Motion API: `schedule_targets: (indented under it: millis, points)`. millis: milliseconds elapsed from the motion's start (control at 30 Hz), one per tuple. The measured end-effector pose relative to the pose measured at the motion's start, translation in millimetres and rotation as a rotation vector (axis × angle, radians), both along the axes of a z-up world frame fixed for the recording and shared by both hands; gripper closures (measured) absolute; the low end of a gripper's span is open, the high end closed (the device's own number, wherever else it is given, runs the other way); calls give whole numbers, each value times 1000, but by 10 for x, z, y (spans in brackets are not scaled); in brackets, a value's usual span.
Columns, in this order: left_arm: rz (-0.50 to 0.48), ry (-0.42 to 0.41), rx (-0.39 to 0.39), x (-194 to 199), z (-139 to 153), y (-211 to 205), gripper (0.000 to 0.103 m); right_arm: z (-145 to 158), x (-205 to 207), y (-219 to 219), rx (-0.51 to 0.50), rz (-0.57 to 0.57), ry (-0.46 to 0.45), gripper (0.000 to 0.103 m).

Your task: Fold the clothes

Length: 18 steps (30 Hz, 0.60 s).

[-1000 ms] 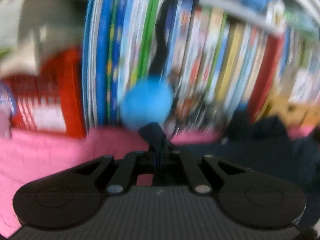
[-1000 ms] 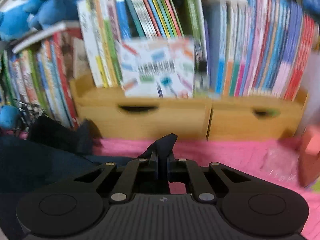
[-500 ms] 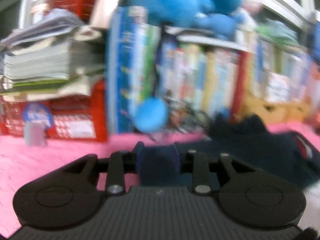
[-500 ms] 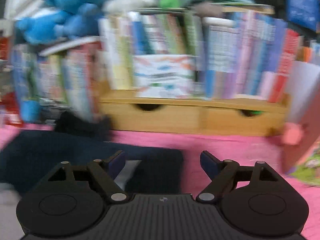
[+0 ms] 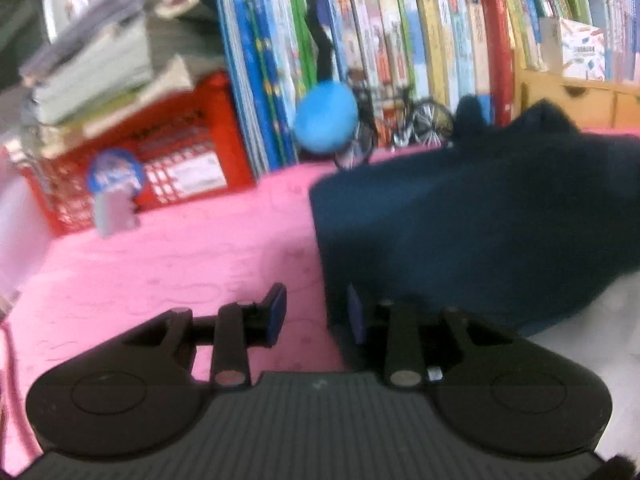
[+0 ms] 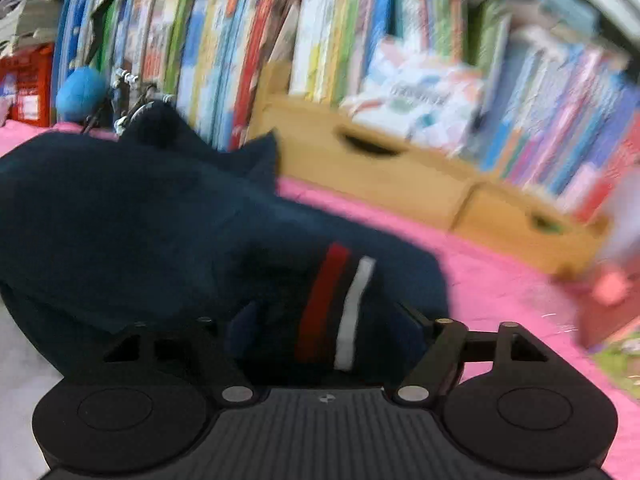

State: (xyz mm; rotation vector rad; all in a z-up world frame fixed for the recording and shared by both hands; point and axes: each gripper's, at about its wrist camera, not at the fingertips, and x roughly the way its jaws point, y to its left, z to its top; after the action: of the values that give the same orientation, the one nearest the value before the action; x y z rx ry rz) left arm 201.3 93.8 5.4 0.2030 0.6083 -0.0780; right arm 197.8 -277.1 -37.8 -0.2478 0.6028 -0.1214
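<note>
The garment lies on the bedspread, with the crate at ten o'clock of it, the ball and toy bicycle at eleven, and the books standing behind, above the drawers.

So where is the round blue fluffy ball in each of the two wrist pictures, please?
Left wrist view: the round blue fluffy ball is upper middle, before the upright books, left of the small metal model bicycle.
Right wrist view: the ball is at the far left, above the dark navy garment.
Shared landmark: the model bicycle, just right of the ball in both views.
</note>
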Motion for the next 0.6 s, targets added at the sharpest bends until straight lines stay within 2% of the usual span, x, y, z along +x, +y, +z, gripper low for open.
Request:
schedule_targets:
  millis: [267, 433, 600]
  points:
    - [-220, -43, -71, -1120, 368, -379, 67, 664, -1162, 330, 113, 137, -137, 21]
    - [-232, -50, -85, -1749, 403, -551, 66, 967, -1971, 587, 122, 213, -211, 18]
    - [-214, -59, -147, -2323, 414, -524, 64, 1352, -2895, 645, 82, 211, -302, 11]
